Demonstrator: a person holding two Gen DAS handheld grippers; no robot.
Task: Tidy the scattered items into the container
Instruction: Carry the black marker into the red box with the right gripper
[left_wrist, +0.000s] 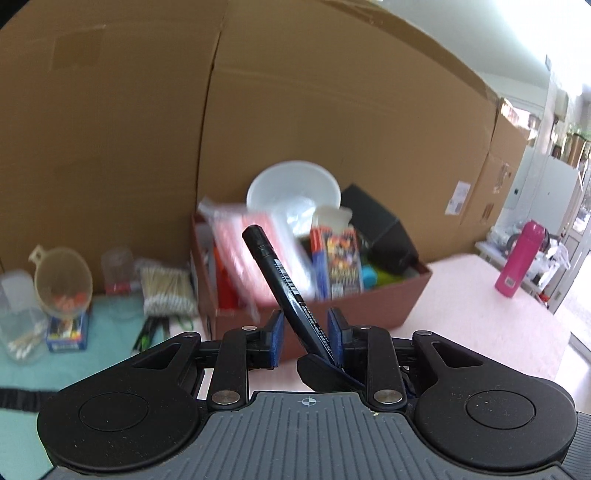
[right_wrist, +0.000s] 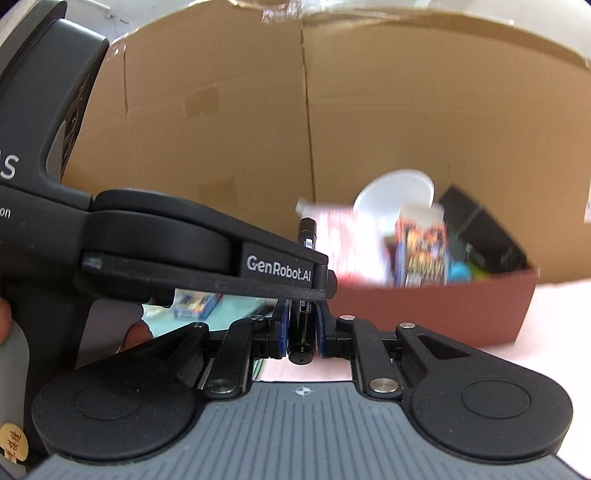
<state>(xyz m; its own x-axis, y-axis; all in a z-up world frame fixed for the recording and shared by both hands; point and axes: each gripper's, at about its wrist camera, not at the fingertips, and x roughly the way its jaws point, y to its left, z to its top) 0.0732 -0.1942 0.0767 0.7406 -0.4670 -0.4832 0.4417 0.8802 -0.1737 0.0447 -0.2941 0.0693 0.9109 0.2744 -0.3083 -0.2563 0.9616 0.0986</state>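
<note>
From the left wrist camera, the left gripper (left_wrist: 306, 332) stood with its jaws parted, and a black marker (left_wrist: 284, 284) leaned through the gap, touching only the right-hand blue pad (left_wrist: 335, 332) and slanting up to the left. Its lower end was in the black fingers of the right gripper (left_wrist: 325, 369), which reached in from below. Beyond it, toward the back of the pink table (left_wrist: 480, 314), sat the brown box (left_wrist: 369, 306), already crowded with a white bowl (left_wrist: 293, 184), red-and-white packets (left_wrist: 240, 236) and a colourful pack (left_wrist: 341, 258). At the table's left side, on a teal mat (left_wrist: 110, 325), lay a bundle of cotton swabs (left_wrist: 166, 291), a clear measuring cup (left_wrist: 62, 280) and a small blue box (left_wrist: 68, 330). A pink bottle (left_wrist: 521, 258) stood near the right edge. Cardboard (left_wrist: 332, 110) walled the back.

From the right wrist camera, the right gripper (right_wrist: 302, 332) was closed on the marker (right_wrist: 303, 332), which stood nearly upright between its blue pads (right_wrist: 281, 328). The left gripper (right_wrist: 288, 269) crossed in front from the left, hiding the marker's middle; the capped tip (right_wrist: 307, 229) showed above it. The box (right_wrist: 443, 306) lay just behind and to the right, blurred.
</note>
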